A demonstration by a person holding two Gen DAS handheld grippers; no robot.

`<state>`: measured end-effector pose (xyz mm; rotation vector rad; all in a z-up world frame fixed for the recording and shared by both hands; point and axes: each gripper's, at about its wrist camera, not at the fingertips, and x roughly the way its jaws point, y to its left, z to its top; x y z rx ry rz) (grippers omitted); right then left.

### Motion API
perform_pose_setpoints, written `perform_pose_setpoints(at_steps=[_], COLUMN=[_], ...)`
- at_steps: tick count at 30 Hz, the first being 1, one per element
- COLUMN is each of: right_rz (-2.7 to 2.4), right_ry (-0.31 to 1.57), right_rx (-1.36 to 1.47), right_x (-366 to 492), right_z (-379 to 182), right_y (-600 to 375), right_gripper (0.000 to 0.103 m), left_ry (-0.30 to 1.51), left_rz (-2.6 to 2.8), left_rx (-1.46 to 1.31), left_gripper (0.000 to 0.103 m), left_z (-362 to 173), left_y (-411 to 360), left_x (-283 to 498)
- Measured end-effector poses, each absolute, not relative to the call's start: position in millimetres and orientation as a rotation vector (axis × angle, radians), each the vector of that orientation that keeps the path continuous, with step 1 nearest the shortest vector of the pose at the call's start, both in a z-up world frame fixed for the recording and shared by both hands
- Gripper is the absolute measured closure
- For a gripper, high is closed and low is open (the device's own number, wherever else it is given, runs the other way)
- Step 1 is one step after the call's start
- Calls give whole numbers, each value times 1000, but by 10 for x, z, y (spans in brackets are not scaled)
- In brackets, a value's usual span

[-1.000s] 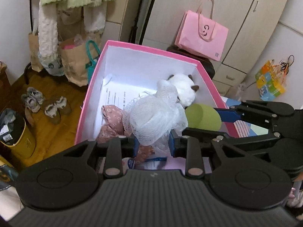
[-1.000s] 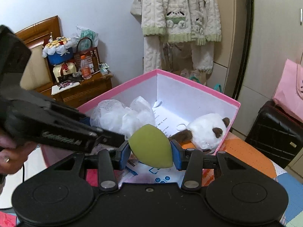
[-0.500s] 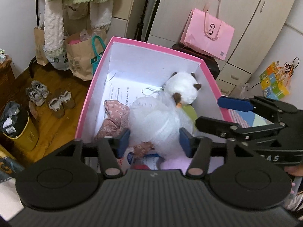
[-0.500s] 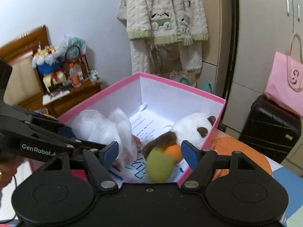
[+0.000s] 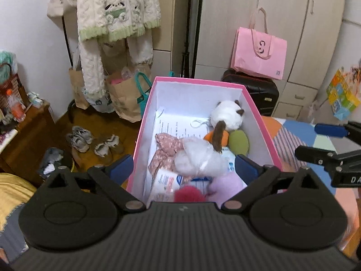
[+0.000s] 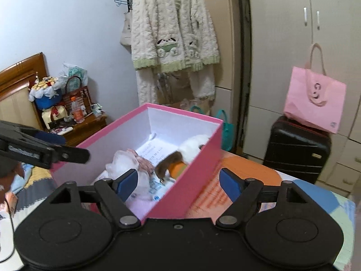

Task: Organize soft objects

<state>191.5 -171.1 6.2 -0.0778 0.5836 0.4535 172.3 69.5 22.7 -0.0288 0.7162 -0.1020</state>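
A pink box (image 5: 261, 122) with a white inside holds soft things: a white plush toy (image 5: 225, 115), a green sponge (image 5: 238, 142), a white mesh puff (image 5: 198, 158), a floral cloth (image 5: 167, 149), a red pompom (image 5: 188, 194) and a pink fluffy thing (image 5: 225, 185). My left gripper (image 5: 183, 169) is open and empty above the box's near end. My right gripper (image 6: 178, 181) is open and empty, above the box's near right wall (image 6: 191, 180). The right gripper also shows at the right of the left wrist view (image 5: 327, 142).
The box stands on a patchwork cover (image 6: 315, 194). A black suitcase (image 6: 295, 149) with a pink bag (image 6: 315, 99) stands behind. A fleece robe (image 6: 173, 33), paper bags (image 5: 126, 94), shoes (image 5: 94, 142) and a wooden nightstand (image 6: 85, 124) are to the left.
Both grippers opened wide and pulled back and up. The white mesh puff and the green sponge dropped from them and now lie in the box.
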Motion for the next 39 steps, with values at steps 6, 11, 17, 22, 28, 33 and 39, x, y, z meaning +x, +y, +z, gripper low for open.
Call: perform_pose_setpoints(at_steps=[6, 11, 17, 22, 28, 33, 39], right_rz=[446, 324, 241, 169, 75, 27, -27], right_ry=[547, 571, 597, 511, 476, 506, 516], right_rx=[-125, -194, -158, -114, -85, -47, -10], right_x=[1563, 1355, 1089, 733, 418, 292, 135], right_z=[133, 191, 263, 323, 364, 317, 231], right_y=[-1733, -1699, -1854, -1959, -2024, -2051, -2106], right_gripper=[4, 2, 2, 2, 2, 2, 2], left_ry=[791, 792, 722, 664, 601, 584, 583], left_rz=[-108, -96, -152, -211, -159, -161, -147], left_rx=[58, 80, 87, 49, 53, 23, 27], left_gripper=[5, 5, 5, 5, 5, 5, 5], left_z=[285, 358, 416, 399, 364, 320, 213], left_y=[530, 459, 338, 231, 69, 31, -10], left_x=[1487, 1292, 952, 720, 577, 517, 467])
